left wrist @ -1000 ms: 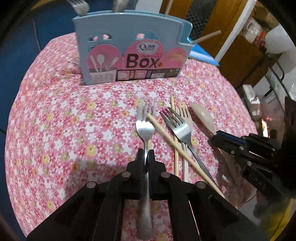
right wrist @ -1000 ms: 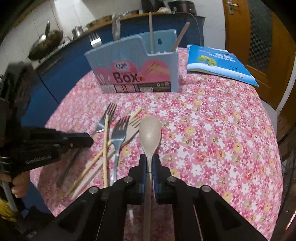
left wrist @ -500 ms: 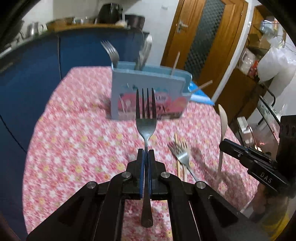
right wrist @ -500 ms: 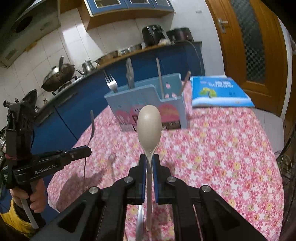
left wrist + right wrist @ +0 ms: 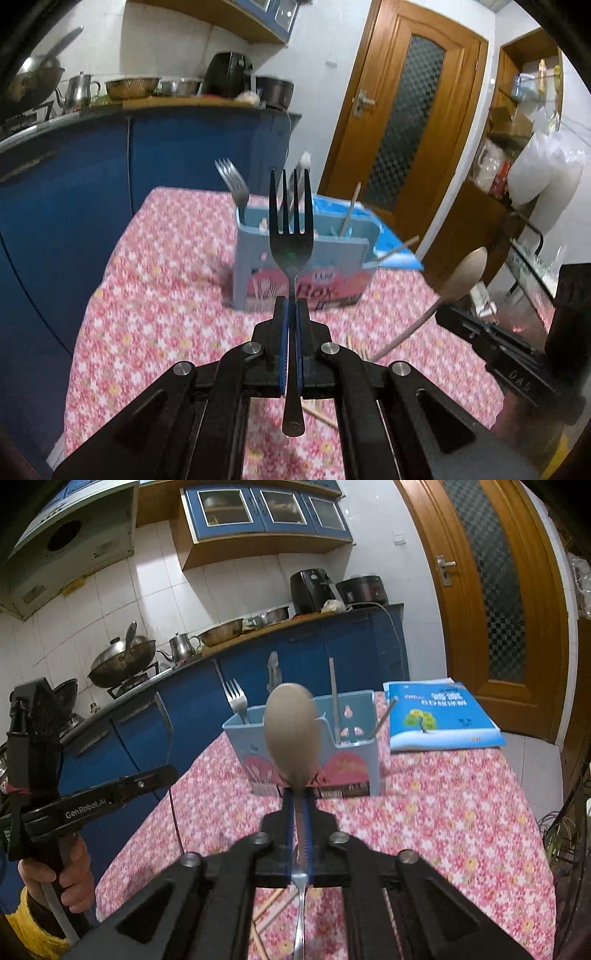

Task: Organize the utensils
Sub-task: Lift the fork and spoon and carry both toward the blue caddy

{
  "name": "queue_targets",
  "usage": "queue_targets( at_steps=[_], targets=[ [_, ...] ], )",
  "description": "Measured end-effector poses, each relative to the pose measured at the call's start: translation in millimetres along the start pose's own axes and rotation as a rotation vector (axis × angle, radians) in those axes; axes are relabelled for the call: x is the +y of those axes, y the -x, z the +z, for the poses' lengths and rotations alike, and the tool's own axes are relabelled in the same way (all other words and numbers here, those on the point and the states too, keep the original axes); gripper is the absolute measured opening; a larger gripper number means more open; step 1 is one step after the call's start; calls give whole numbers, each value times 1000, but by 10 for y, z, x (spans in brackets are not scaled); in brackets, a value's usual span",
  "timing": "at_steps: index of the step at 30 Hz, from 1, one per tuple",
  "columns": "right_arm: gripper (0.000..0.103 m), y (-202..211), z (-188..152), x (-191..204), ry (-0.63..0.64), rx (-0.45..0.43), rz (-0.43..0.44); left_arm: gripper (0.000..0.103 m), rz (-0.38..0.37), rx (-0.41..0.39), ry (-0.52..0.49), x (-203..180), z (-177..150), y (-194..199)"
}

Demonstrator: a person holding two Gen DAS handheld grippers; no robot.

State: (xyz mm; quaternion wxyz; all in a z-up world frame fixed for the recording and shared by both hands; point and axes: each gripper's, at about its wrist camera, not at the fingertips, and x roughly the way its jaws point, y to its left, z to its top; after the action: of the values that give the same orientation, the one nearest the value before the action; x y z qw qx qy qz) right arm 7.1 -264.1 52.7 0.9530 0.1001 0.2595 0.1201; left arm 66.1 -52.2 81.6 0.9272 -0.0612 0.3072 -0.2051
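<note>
1. Left claw [image 5: 291, 306]: jaws narrow, clamped on the neck of a metal fork [image 5: 291, 236]. The fork stands upright, tines up, its handle end hanging below the jaws. It is held in the air above the counter [image 5: 155, 295], which carries a pink flowered cloth.
2. Right claw [image 5: 298, 805]: jaws narrow, clamped on the handle of a beige spoon [image 5: 291, 734]. Bowl up, held in the air above the counter and in line with the box. In the left wrist view the same spoon tilts up to the right.
3. Blue utensil box [image 5: 354, 771] stands on the far part of the counter, beyond both claws, label side facing near. Printed word "Box" shows in the left wrist view.
4. Box contents: a second fork [image 5: 236, 701] stands tines up in the left compartment; a chopstick [image 5: 333, 698] stands upright in the right compartment; another stick leans out at the right end. A further upright piece stands behind the spoon; type not readable.
5. Loose chopsticks [image 5: 275, 910] lie on the counter near and below the right claw; a fork lies there too, mostly hidden by the claw.
6. A blue book [image 5: 439, 716] lies on the counter, far right, just beside the box.
7. Both held utensils are apart from the box.
</note>
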Motion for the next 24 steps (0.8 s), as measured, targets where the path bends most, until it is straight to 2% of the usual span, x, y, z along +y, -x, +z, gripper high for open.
queue_targets(
  at_steps=[4, 9, 18, 21, 24],
  targets=[
    [3, -7, 106, 16, 13, -23, -10, 1, 9, -44, -2, 14, 157, 27],
    [3, -64, 156, 12, 23, -6, -11, 1, 14, -64, 13, 46, 282, 36],
    [3, -314, -58, -39, 26, 133, -31, 1, 31, -66, 35, 174, 216, 86],
    [8, -389, -115, -32, 24, 175, -27, 1, 41, -64, 36, 220, 183, 98],
    [18, -478, -175, 54, 62, 217, -21, 1, 55, -65, 32, 255, 148, 112]
  ],
)
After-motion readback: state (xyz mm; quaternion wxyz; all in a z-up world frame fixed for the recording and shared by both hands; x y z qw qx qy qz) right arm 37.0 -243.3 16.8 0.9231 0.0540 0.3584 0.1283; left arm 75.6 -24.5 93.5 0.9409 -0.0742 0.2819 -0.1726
